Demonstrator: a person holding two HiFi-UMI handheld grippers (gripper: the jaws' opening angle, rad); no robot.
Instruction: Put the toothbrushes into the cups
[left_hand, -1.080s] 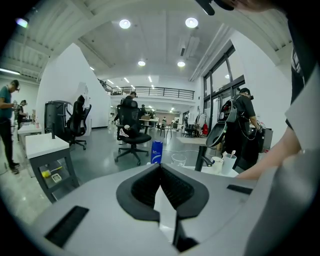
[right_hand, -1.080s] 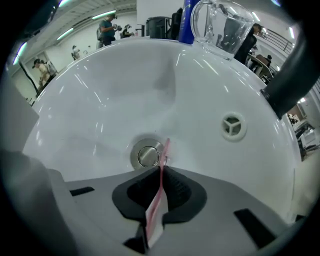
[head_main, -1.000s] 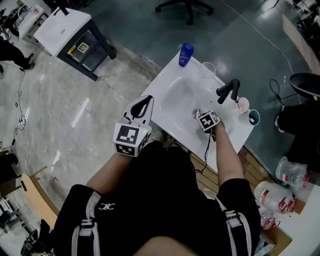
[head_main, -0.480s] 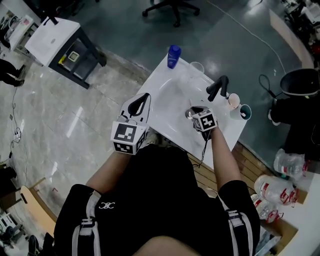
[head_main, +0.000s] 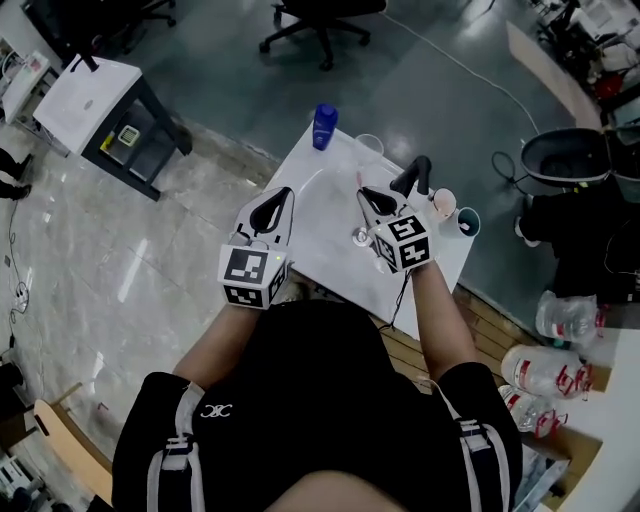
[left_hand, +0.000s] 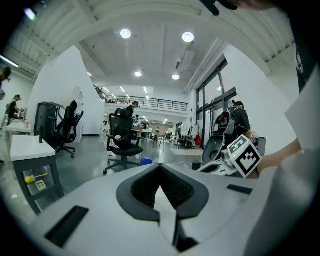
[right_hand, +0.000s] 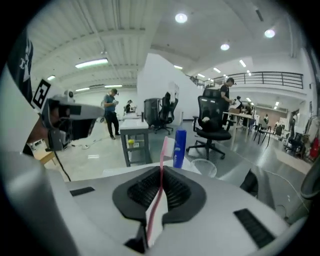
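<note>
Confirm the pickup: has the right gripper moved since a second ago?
Yes: right gripper, holding the toothbrush, rose from the sink to faucet height.

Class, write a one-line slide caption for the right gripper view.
Right hand-held gripper shut on a pink toothbrush, with a blue bottle and a clear cup ahead.

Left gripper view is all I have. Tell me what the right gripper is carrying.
Observer: The right gripper is shut on a pink toothbrush, which sticks out past the jaws.
Operator: Locate the cups.
Observer: In the head view a pinkish cup and a teal cup stand side by side at the right end of the sink, just past the black tap.
Operator: Report any other cup.
Observer: A clear cup stands at the sink's far edge, beside a blue bottle.
</note>
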